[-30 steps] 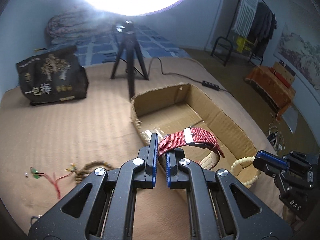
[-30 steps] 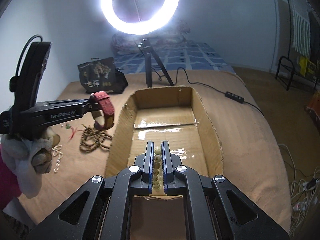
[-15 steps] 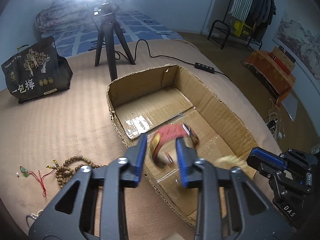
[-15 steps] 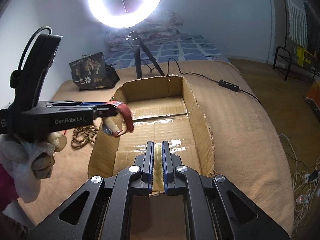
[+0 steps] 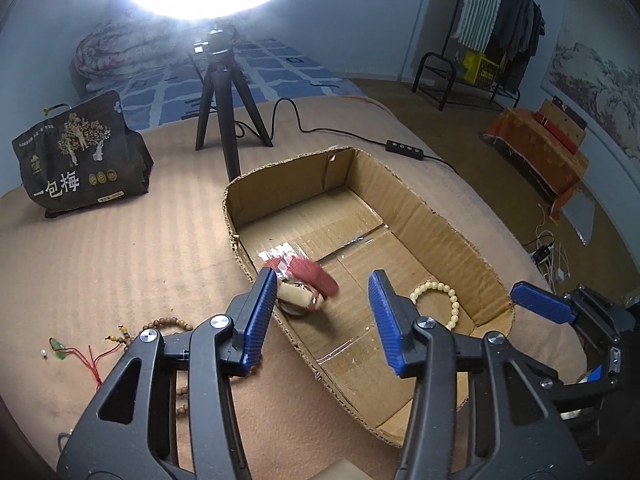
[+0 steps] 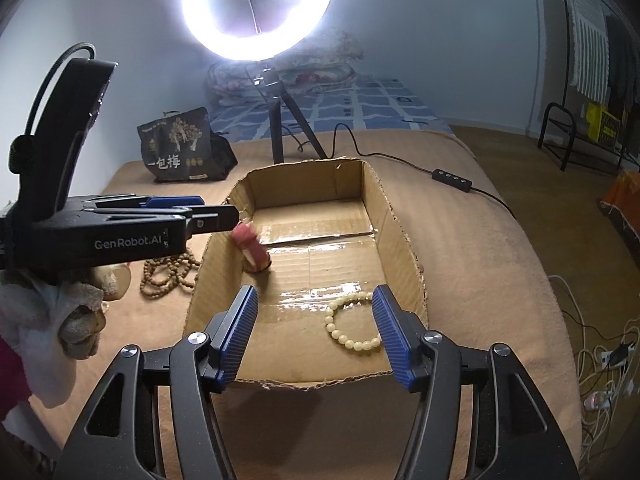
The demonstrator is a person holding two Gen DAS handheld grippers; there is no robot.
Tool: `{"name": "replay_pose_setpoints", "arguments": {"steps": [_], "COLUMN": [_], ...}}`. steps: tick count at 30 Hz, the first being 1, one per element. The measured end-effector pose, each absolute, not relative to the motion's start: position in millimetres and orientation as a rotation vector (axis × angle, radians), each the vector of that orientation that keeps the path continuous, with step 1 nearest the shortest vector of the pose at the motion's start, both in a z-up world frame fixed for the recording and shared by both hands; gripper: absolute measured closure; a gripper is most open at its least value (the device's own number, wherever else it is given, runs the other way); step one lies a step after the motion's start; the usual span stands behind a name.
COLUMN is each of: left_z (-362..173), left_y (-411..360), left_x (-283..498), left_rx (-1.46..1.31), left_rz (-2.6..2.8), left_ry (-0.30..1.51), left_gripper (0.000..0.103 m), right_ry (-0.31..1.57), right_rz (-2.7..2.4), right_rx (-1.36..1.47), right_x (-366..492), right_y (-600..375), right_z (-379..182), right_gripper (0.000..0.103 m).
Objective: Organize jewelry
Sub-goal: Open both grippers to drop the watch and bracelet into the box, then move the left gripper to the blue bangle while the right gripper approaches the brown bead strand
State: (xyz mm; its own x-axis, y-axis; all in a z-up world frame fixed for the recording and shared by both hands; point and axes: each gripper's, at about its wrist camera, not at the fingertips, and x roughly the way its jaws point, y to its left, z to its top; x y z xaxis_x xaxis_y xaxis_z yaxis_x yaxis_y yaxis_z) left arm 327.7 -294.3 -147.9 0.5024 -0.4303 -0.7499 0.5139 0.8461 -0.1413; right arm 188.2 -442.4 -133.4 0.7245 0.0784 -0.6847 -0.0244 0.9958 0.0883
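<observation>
On tan bedcover (image 5: 120, 248): cardboard box (image 5: 448, 232), ring light (image 6: 258, 8) behind; both grippers' jaws just opened, empty.

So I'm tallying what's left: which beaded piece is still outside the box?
The brown wooden bead string, lying on the blanket left of the cardboard box; the pale bead bracelet is already inside.

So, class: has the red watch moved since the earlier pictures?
Yes. The red watch has dropped from the left gripper, whose jaws have just been opening, onto the cardboard box floor.
</observation>
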Motion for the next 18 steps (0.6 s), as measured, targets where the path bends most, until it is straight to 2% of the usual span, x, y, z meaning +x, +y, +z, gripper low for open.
{"name": "replay_pose_setpoints", "arguments": {"steps": [4, 7, 12, 16, 18], "left_z": [-142, -137, -128, -121, -117], "left_y": [-284, -276, -254, -230, -215], "left_x": [325, 322, 318, 316, 314], "left_rx": [0.081, 0.072, 0.060, 0.051, 0.046], "left_rz": [-0.571, -0.566, -0.546, -0.525, -0.512], "left_ry": [0.858, 0.841, 0.811, 0.797, 0.787], "left_gripper": [0.054, 0.054, 0.054, 0.054, 0.054], "right_ry": [0.756, 0.747, 0.728, 0.723, 0.714], "right_rz": [0.057, 0.059, 0.074, 0.103, 0.124], "right_rx": [0.073, 0.066, 0.044, 0.040, 0.038], "right_x": [187, 185, 183, 183, 183], "right_y": [-439, -434, -420, -409, -400], "right_z": [-132, -129, -121, -116, -113], "right_gripper": [0.043, 0.034, 0.032, 0.024, 0.024]}}
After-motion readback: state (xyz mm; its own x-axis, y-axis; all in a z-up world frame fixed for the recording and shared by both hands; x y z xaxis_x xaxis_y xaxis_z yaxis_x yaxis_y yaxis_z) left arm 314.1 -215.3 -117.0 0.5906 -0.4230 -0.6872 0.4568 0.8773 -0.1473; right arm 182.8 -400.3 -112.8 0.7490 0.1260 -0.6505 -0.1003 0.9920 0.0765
